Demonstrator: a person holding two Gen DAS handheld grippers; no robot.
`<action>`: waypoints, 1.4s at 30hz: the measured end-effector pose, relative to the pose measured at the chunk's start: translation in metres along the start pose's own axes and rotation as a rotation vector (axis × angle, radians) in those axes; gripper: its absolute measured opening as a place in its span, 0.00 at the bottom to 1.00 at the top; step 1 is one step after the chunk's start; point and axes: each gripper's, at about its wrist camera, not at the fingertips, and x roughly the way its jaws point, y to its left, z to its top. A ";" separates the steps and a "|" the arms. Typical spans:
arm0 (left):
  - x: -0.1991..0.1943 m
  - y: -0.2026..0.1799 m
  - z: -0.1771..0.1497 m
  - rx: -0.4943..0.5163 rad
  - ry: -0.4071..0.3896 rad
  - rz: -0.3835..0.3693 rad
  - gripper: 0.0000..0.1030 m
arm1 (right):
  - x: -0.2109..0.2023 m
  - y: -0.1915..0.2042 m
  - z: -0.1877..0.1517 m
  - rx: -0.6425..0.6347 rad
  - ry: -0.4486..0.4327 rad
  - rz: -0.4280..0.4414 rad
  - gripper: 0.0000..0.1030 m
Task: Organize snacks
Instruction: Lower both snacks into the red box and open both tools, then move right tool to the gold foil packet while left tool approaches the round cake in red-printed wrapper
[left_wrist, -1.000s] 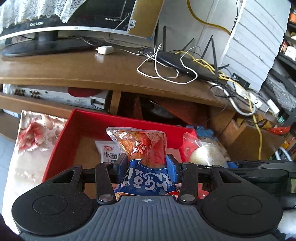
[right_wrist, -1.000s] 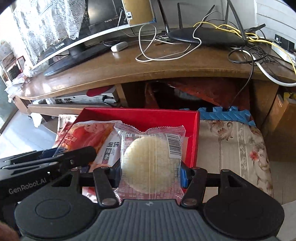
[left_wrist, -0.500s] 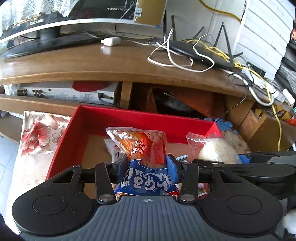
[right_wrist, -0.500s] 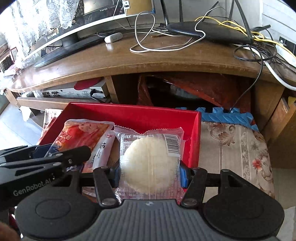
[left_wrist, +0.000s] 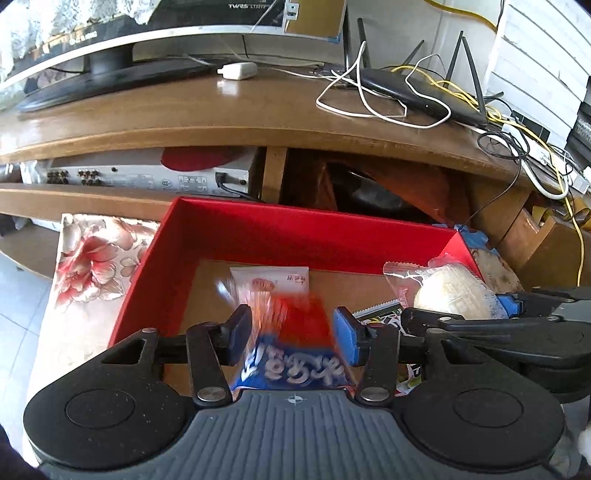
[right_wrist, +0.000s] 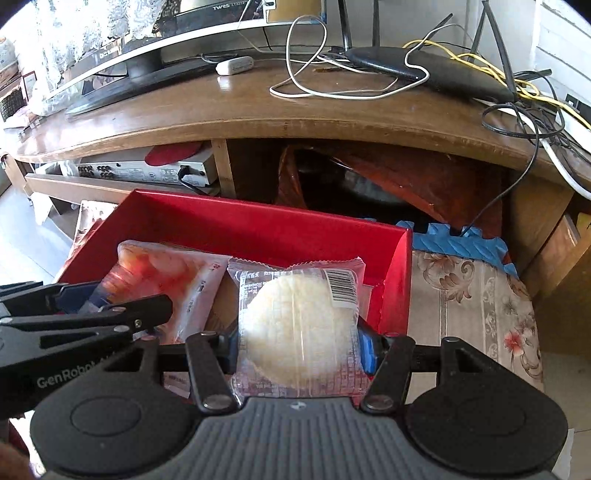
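- Left gripper (left_wrist: 291, 334): jaws are opening. The red-and-blue snack packet (left_wrist: 295, 347) sits between them, motion-blurred, and a gap shows between the packet and the pads on both sides, so it is no longer pinched.
- The red-and-blue snack packet hangs over the interior of the red box (left_wrist: 295, 236), above its brown floor.
- Right gripper (right_wrist: 299, 345): pads are pressed onto both sides of the clear-wrapped round pastry (right_wrist: 299, 325), which is pinched and held above the right-hand part of the red box.
- The pastry wrapper carries a barcode label at its upper right corner, seen from the right wrist view.
- The two grippers are just beside each other; each appears at the edge of the other's view.
- A small white sachet (left_wrist: 271, 278) lies flat on the box floor near the far wall, beyond the left gripper.
- The red box rests on a floral-patterned cloth (left_wrist: 88, 258), directly in front of a wooden TV stand (left_wrist: 221, 114).
- On top of the stand: a monitor base (left_wrist: 107, 79), a white adapter (left_wrist: 236, 70), a black router (left_wrist: 417, 96) with upright antennas, and tangled white and yellow cables.
- On the lower shelf of the stand: a silver media player (left_wrist: 147, 177).
- A blue foam mat (right_wrist: 458, 243) edge shows just behind the right side of the box.
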 end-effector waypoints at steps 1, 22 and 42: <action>-0.001 0.000 0.000 0.004 0.000 0.005 0.56 | 0.000 0.000 0.000 0.004 0.001 0.002 0.58; -0.018 0.001 0.002 0.002 -0.031 0.030 0.76 | -0.019 -0.001 0.001 0.032 -0.022 0.012 0.58; -0.050 -0.013 -0.024 0.056 -0.015 -0.007 0.80 | -0.060 -0.003 -0.032 0.039 -0.001 -0.031 0.58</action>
